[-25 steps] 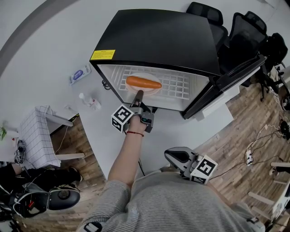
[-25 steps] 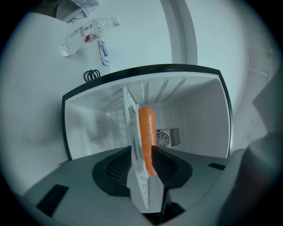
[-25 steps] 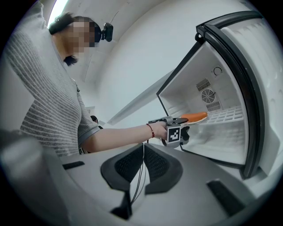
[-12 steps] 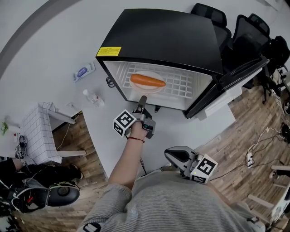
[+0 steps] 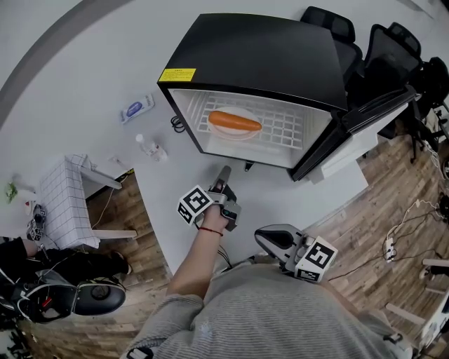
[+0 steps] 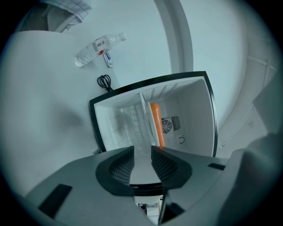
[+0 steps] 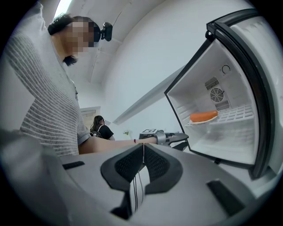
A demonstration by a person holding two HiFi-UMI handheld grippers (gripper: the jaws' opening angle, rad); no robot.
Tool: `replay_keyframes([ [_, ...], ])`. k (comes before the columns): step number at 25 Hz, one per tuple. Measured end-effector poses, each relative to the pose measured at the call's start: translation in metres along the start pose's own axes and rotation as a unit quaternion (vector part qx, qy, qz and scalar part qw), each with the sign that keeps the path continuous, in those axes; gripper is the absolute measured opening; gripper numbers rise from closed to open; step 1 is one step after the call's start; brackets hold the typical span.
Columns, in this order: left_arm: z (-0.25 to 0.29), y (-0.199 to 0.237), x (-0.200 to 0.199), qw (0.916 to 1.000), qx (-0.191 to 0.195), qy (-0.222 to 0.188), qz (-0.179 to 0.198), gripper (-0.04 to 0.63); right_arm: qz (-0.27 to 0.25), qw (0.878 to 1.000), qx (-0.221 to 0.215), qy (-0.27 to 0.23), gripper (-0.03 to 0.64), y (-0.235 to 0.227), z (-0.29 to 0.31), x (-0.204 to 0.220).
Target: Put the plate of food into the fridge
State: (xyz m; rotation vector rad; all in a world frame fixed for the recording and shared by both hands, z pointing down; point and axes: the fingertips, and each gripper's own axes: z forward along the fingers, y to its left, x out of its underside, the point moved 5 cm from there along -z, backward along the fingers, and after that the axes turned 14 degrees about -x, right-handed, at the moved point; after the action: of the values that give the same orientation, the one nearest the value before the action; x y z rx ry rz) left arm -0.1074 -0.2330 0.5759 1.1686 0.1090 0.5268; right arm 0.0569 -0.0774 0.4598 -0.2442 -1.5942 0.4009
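Head view — plate [image 5: 226,134] is seen inside fridge [image 5: 259,56]; left gripper [image 5: 224,171] spread, just narrowed slightly, empty — right gripper [image 5: 270,242] pressed together.

Floor: wood-look planks [image 5: 393,203], showing left and right of the white table [image 5: 302,193].
Wall: plain white [image 7: 146,66].
Chairs: black office chairs [image 5: 382,52] crowded at the head view's upper right.
Side table: small, draped in a white checked cloth [image 5: 59,203] — on the left.
Cables: a power strip [image 5: 386,243] with cords lies on the planks at the right.
Light: bright, even — a ceiling strip [image 7: 64,6] glows overhead.
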Motion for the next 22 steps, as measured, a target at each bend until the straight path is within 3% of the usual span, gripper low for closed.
replay_keyframes([
  [2,-0.005,0.002,0.002,1.0,0.002,0.001,0.002,0.051,-0.001,1.0,-0.003,0.0,0.014,0.002,0.001,0.0],
  [4,-0.01,0.001,0.004,0.9999,0.009,0.004,0.005,0.011,-0.003,1.0,-0.004,0.001,0.014,0.004,0.002,0.0],
  [9,-0.02,-0.006,0.014,0.9993,0.027,0.016,0.019,0.011,-0.006,1.0,-0.005,0.0,0.014,0.008,0.002,0.0],
  [17,-0.047,-0.02,0.04,0.9914,0.049,0.042,0.114,0.011,-0.007,1.0,-0.004,-0.006,0.014,0.012,0.001,0.0],
  [22,-0.069,-0.02,0.06,0.9849,0.053,0.055,0.155,0.011,-0.004,1.0,-0.003,-0.014,0.014,0.014,-0.001,0.0],
])
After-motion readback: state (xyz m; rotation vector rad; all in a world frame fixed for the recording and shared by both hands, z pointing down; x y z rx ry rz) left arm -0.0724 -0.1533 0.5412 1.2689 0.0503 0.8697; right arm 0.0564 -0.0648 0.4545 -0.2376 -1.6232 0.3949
